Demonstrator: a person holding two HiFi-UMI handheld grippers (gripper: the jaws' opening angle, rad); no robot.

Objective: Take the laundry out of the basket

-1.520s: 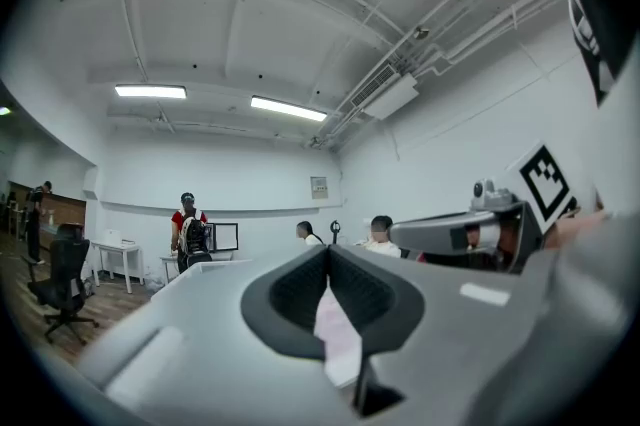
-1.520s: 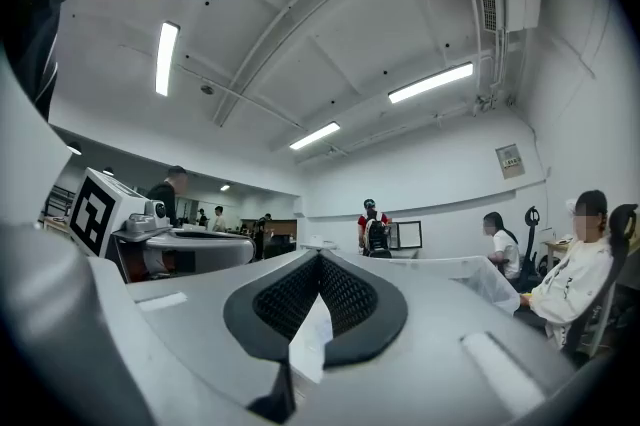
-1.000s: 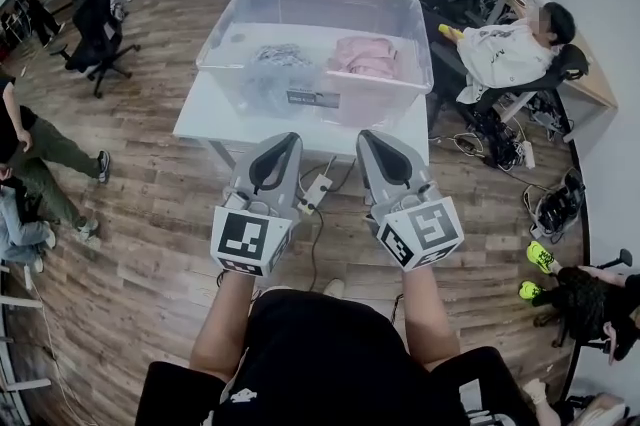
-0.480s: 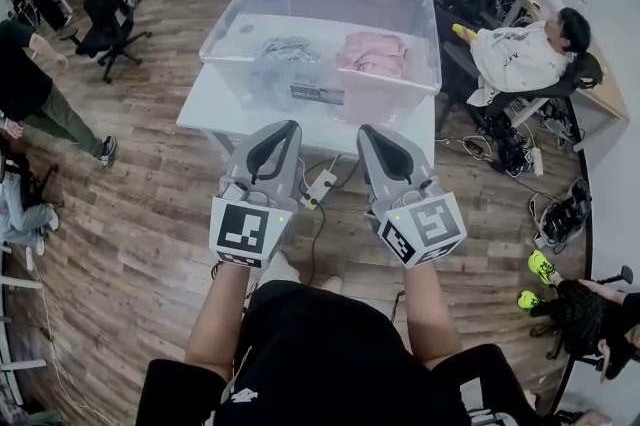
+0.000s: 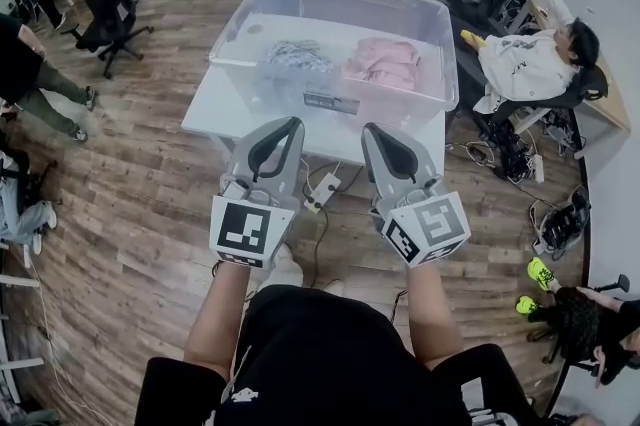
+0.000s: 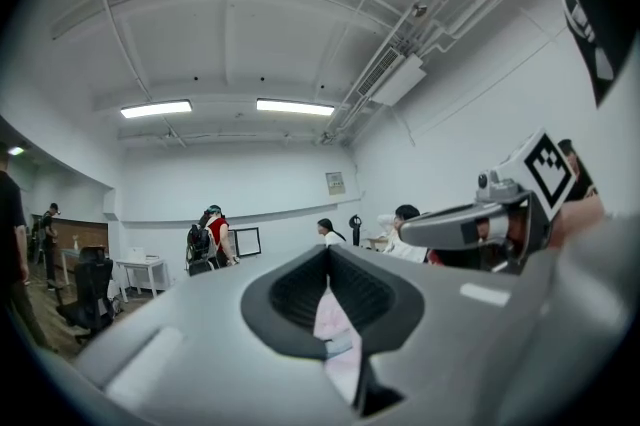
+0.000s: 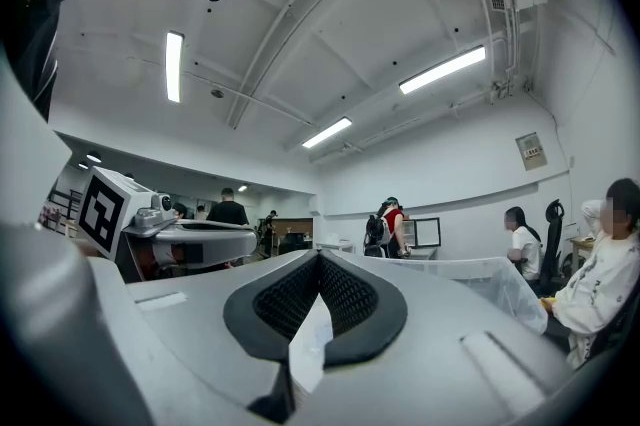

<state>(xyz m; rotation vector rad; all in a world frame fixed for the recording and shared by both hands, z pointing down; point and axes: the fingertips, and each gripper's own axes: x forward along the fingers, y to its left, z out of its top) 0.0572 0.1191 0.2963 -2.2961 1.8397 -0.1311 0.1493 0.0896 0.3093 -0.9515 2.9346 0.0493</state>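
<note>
Basket sits slightly further right in head view vs. earlier. L gripper and R gripper: jaws closed, empty, short of table near edge. Laundry in basket: pink item right side, grey item left-centre.

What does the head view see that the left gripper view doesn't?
Only the head view shows the clear basket on the white table, with pink laundry and grey laundry inside, plus the wooden floor. Only the left gripper view shows the ceiling lights and a small picture on the wall. Both show the right hand-held gripper, which is shut, and seated people at the side of the room.
</note>
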